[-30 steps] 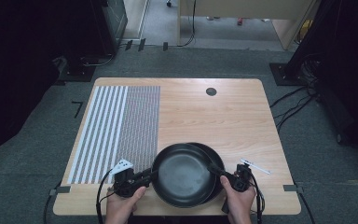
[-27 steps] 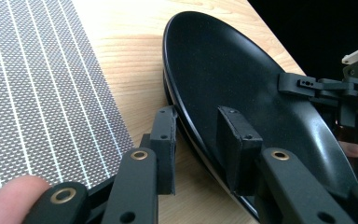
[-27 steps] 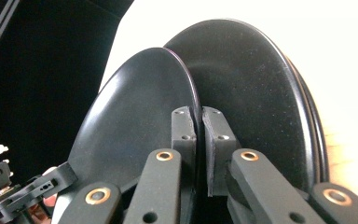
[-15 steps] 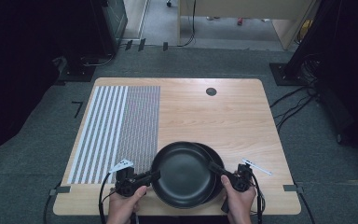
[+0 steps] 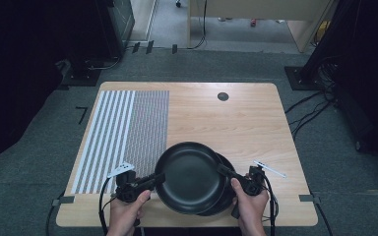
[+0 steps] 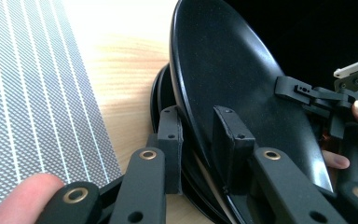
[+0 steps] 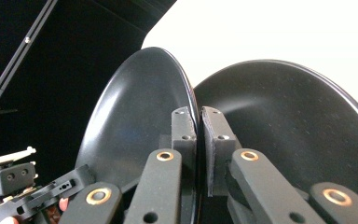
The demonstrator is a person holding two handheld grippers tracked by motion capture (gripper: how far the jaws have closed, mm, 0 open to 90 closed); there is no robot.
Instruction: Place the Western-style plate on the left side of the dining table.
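At table's near edge, top black plate [image 5: 192, 177] clamped by left tool [image 5: 153, 180] and right tool [image 5: 225, 171], lower plate [image 5: 225, 199] beneath.

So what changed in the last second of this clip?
The top black plate, gripped at opposite rims by the left gripper and right gripper, lifted slightly and slid left off the lower plate. The lower plate and striped mat stayed put.

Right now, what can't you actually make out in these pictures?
- Lower black plate, high view: mostly covered by the upper black plate; how many are stacked is unclear.
- Small dark disc on the table, high view: too small to identify.
- Background, right gripper view: overexposed white.
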